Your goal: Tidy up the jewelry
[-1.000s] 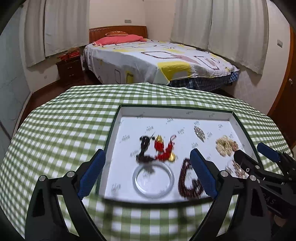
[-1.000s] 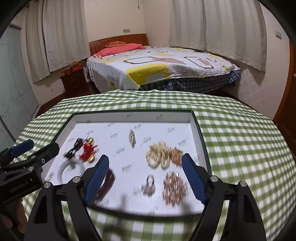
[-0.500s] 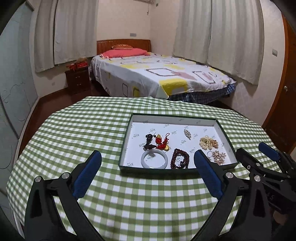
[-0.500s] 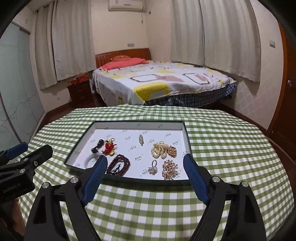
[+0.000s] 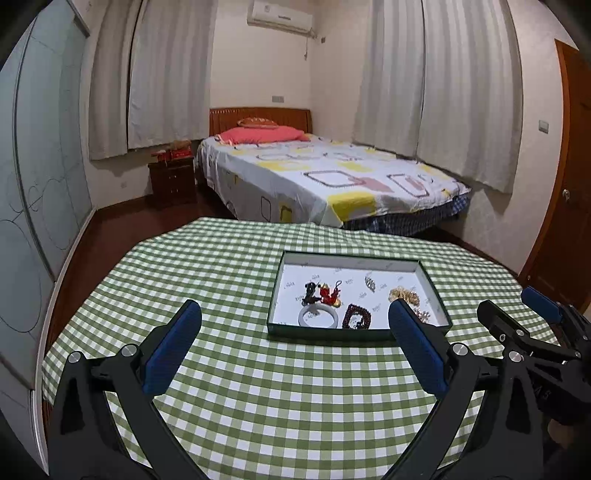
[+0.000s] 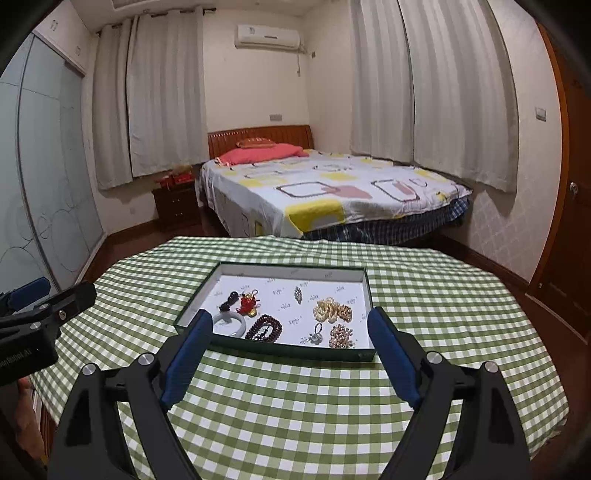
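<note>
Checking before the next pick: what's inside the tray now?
Inside the tray: white bangle, dark bead bracelet, red charm, gold beads, small brooch. The right gripper's finger covers the bangle's near edge.

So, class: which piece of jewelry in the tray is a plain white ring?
The white bangle, at the tray's near left corner; the other pieces are beaded, gold, red or dark.

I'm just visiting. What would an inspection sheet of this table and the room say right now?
Surface: table under a green checked cloth.
Job's things: tray holding white bangle, dark bead bracelet, red charm, gold pieces.
Clutter: nothing seen.
Grippers: left gripper and right gripper open, empty, short of the tray.
Cables: nothing seen.
Surroundings: bed, curtains, air conditioner.
</note>
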`<state>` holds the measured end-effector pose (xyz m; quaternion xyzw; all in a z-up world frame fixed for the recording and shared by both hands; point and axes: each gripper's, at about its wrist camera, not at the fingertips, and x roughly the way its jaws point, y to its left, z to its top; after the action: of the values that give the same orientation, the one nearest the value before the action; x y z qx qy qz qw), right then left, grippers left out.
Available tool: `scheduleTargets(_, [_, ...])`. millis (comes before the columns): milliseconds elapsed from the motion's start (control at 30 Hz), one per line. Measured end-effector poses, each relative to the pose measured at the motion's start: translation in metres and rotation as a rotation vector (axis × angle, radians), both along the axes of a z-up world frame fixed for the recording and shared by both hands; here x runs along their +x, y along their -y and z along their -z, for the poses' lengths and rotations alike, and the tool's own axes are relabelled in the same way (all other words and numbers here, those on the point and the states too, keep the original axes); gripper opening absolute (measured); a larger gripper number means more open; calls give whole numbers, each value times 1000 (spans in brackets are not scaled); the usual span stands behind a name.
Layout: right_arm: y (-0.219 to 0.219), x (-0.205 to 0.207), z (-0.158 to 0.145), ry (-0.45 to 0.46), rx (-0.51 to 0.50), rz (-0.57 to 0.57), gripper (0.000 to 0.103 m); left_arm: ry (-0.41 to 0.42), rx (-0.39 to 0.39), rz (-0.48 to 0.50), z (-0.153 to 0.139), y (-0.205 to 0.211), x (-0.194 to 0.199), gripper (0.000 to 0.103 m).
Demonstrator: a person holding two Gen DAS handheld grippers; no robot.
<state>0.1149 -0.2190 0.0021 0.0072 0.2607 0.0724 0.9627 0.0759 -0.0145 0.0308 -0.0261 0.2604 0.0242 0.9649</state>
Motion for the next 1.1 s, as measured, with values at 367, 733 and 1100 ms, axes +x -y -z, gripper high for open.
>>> scheduleTargets(367, [1, -26, -14, 45, -4, 0, 84, 43, 4, -10, -17, -1, -27, 99])
scheduleTargets(733, [-2, -33, -17, 67, -14, 0, 84, 52, 3, -4, -18, -1, -35, 99])
scheduleTargets(1100, [-2, -35, -19, 73, -16, 0, 84, 52, -2, -9, -18, -3, -36, 99])
